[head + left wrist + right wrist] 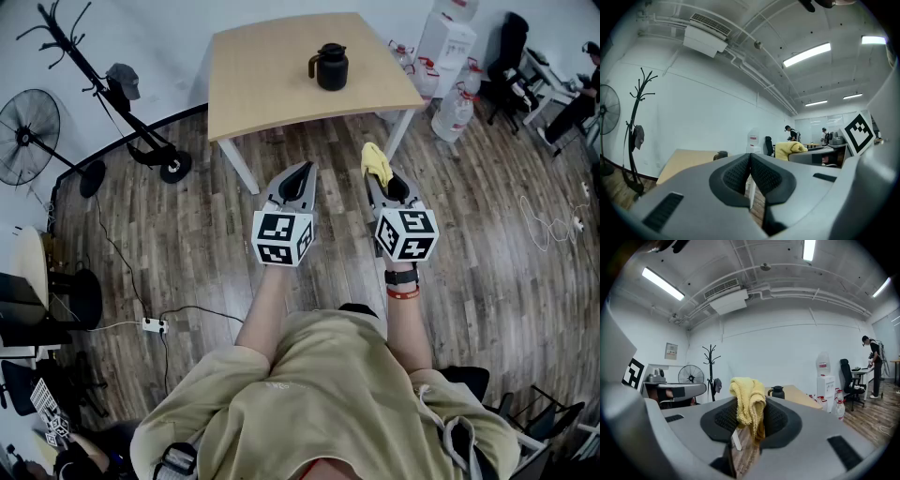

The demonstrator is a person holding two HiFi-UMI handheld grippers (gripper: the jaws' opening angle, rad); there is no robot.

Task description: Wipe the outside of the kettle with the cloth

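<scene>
Well ahead of the person, the black kettle (330, 67) stands upright on the wooden table (272, 84), toward its far side and well apart from both tools. The right tool (373, 178) is clenched on a yellow cloth (378, 161), which bunches above the jaws and hangs down between them. The left tool (306, 171) holds nothing, its jaws pressed together. Both tools hang side by side over the plank floor (187, 234), short of the table's near edge — neither touches the kettle.
</scene>
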